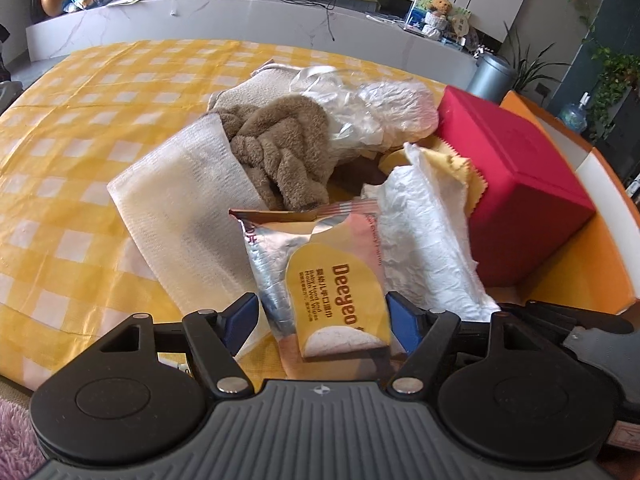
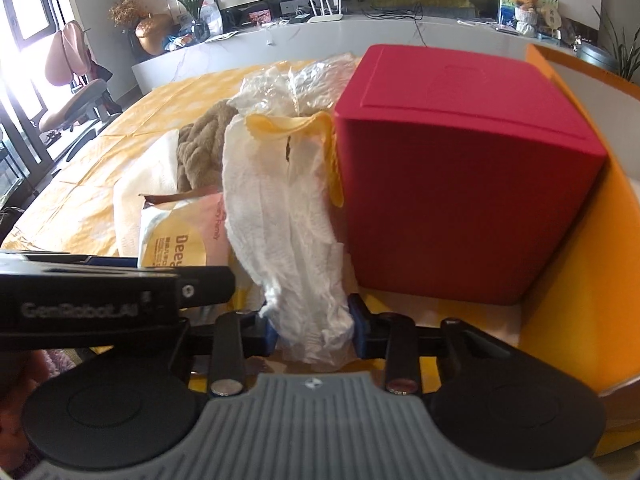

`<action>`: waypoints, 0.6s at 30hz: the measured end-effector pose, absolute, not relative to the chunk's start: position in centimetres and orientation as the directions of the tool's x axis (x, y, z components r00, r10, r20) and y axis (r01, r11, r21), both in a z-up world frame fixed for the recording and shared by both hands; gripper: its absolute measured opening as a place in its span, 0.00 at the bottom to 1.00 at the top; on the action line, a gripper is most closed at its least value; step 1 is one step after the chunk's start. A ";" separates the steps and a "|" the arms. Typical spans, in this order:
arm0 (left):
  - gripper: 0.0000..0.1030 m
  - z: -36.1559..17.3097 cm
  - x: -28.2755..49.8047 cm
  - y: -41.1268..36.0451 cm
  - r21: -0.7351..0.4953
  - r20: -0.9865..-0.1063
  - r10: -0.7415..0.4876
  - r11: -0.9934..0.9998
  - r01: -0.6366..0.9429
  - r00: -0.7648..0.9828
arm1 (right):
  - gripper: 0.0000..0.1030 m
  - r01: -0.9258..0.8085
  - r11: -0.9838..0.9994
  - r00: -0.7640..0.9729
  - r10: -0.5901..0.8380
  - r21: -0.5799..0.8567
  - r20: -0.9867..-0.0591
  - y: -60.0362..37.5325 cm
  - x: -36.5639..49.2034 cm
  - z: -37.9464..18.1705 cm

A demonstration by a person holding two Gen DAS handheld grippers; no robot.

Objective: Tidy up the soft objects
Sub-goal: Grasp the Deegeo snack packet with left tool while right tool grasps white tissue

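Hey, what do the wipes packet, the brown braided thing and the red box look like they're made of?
Wipes packet: glossy plastic film with a silvery foil look; it creases and glints. Brown braided thing: fuzzy plush or chenille fabric, matte, with a soft nap. Red box: rigid, matte, sharp-edged, probably coated cardboard, possibly plastic.

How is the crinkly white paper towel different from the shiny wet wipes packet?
The white paper towel is soft, rumpled and plain, while the wet wipes packet is glossy, yellow and silver, with printed words. The towel lies long beside the red box; the packet is shorter and flatter, farther from the box. The towel's end sits between the right gripper's pads; the packet lies between the left gripper's wide-open ones. Both rest on the yellow checked cloth.
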State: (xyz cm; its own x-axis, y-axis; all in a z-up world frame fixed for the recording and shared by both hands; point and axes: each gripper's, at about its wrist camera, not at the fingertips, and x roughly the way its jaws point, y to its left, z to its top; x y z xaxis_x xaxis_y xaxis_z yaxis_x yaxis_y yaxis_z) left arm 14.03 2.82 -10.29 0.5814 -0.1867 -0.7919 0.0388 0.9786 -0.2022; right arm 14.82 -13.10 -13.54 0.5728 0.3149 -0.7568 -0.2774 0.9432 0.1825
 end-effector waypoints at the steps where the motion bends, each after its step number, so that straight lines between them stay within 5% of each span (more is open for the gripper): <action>1: 0.78 -10.3 14.0 2.8 -0.204 -0.793 -0.189 0.978 0.041 0.580 | 0.34 -0.282 0.942 0.570 0.318 0.183 -0.758 -13.0 14.9 -13.7; 4: 0.68 -10.1 13.8 2.6 -0.200 -0.786 -0.196 0.978 0.059 0.586 | 0.33 -0.293 0.939 0.570 0.323 0.180 -0.755 -12.9 15.0 -13.8; 11: 0.57 -9.0 12.8 3.0 -0.190 -0.760 -0.186 0.980 0.060 0.622 | 0.10 -0.347 0.927 0.593 0.332 0.138 -0.734 -12.4 14.3 -13.2; 18: 0.55 -6.0 10.7 3.8 -0.191 -0.718 -0.175 0.980 0.051 0.674 | 0.10 -0.414 0.907 0.631 0.349 0.079 -0.692 -12.0 12.5 -11.8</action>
State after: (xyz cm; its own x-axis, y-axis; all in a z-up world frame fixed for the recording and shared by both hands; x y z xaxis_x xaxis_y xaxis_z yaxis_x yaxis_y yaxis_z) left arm 10.71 3.83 -6.03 0.6740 -0.1750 -0.7178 0.0514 0.9803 -0.1907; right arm 12.47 -11.99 -11.82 0.6313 0.3492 -0.6925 -0.4143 0.9067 0.0795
